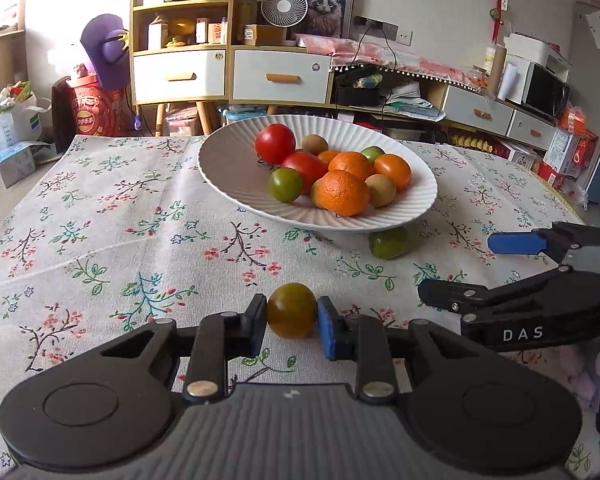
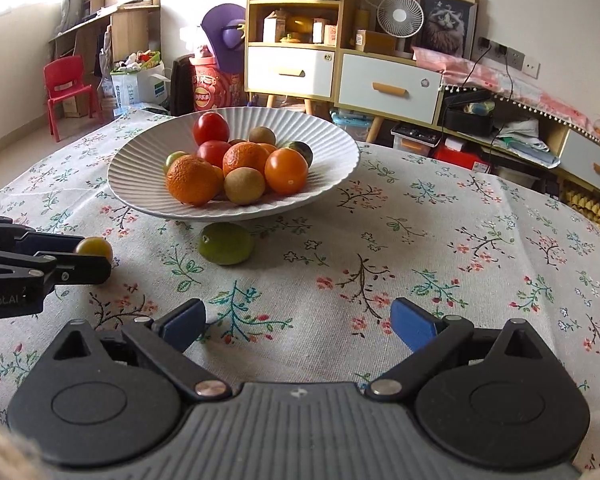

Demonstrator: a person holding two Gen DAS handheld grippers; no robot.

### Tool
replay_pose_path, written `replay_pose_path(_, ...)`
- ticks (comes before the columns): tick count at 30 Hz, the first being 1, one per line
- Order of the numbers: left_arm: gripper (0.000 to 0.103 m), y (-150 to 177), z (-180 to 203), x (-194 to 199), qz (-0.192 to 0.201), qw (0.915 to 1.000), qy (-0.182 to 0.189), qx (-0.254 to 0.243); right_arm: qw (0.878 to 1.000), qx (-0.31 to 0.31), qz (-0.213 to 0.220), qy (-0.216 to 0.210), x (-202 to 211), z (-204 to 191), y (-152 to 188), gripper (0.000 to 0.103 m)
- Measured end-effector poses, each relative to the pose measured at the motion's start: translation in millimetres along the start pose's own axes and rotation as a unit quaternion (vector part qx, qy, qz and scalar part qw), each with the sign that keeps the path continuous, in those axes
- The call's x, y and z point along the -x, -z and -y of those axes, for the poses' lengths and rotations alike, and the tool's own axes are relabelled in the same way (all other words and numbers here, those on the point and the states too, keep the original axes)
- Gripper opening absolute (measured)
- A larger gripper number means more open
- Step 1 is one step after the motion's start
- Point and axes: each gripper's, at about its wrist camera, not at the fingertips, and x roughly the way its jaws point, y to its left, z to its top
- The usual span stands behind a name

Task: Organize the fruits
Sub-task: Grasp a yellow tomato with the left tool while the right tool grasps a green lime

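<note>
Left gripper: your left gripper point(image 1: 292, 318) is clamped on a small yellow-green tomato point(image 1: 291, 311), one pad pressing each side of it, low over the floral tablecloth point(image 1: 100, 220); you cannot tell from either view whether the tomato clears the cloth.

Right gripper: your right gripper point(image 2: 296, 320) has its jaws spread wide with nothing between them, only bare cloth under the blue pads point(image 2: 414, 322). In the left wrist view it sits off to the right of the left gripper, near but not touching.

Held tomato from your right side: it shows at the tip of the left gripper's fingers point(image 2: 94, 250), to the left of the lime and in front of the plate.

Lime: a green lime point(image 2: 226, 243) lies on the cloth just beside the near rim of the plate, partly tucked under its overhang, ahead of your open right gripper.

Plate: a white ribbed plate point(image 1: 228, 168) stands toward the far middle of the table, well apart from both grippers.

Fruit on the plate: two oranges point(image 1: 342, 192), red tomatoes point(image 1: 275, 143), an orange tomato point(image 1: 393, 170), a green tomato point(image 1: 286, 185) and brownish kiwis point(image 1: 381, 190), bunched together and touching on the right half as your left camera sees it.
</note>
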Motion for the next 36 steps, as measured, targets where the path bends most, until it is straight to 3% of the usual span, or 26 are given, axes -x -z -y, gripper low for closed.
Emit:
replay_pose_path(6, 0.021, 1, -14, 5, -0.010, 0.9998, -0.003, 0.018, 1.000, 0.019, 0.007, -0.012, -8, -21, -10, 0.088)
replay_pose_path(12, 0.021, 3, -21, 8, -0.016, 0.9991, 0.006, 0.039, 0.999, 0.032, 0.006, -0.014, -17, -34, -16, 0.071)
replay_pose_path(20, 0.021, 5, -25, 10, -0.017, 0.9988, 0.011, 0.046, 1.000, 0.008, 0.002, 0.008, -23, -32, -22, 0.033)
replay_pose_path(36, 0.021, 3, -22, 19, -0.011, 0.9990, 0.024, 0.037, 1.000, -0.016, -0.010, 0.004, 6, -22, -14, 0.032)
